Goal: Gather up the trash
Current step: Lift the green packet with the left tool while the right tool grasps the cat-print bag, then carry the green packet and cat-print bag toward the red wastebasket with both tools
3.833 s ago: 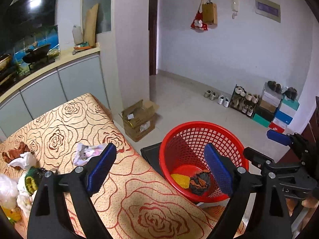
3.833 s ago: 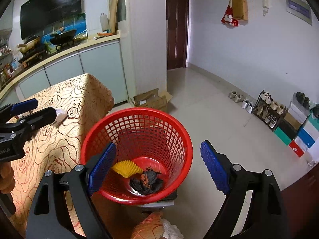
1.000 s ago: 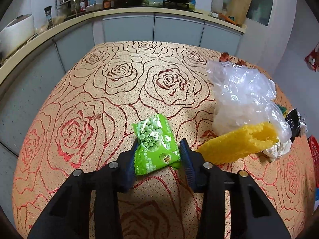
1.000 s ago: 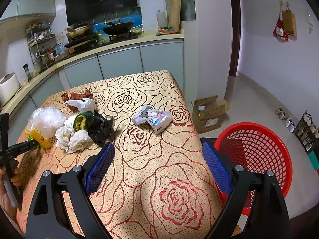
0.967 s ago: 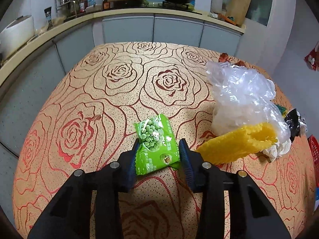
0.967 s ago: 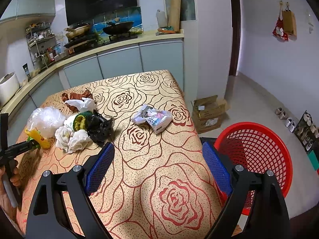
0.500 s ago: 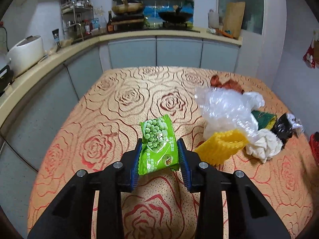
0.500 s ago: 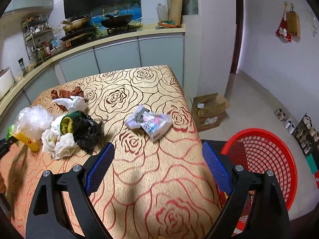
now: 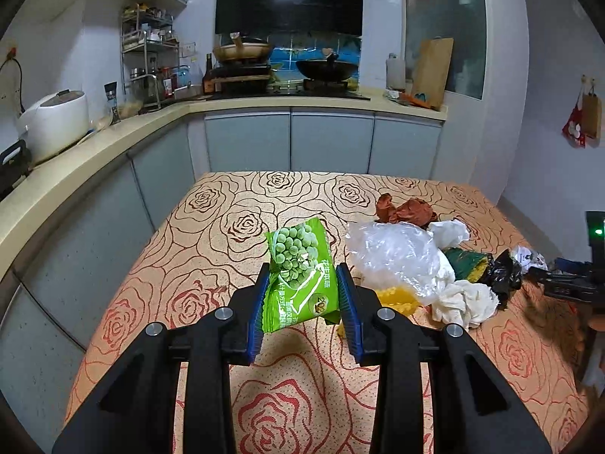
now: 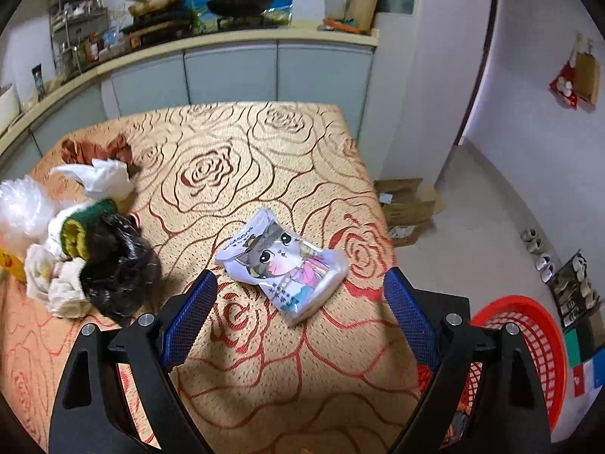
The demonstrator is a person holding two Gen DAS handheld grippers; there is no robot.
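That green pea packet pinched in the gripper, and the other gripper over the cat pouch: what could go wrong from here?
The green pea packet is pinched only at its lower part by the left gripper, so the slick film could slip out before reaching the red basket. The open right gripper hangs over the flat cat pouch; closing could push it across the tablecloth instead of catching it.

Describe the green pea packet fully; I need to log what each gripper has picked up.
The green pea packet is a small glossy plastic pouch, bright green, printed with a photo of green peas on its upper half and white lettering below. It looks sealed and a little crumpled. It is clamped by its sides between the blue-padded fingers of the left gripper, held tilted and lifted clear of the rose-patterned tablecloth. Nothing else touches it.
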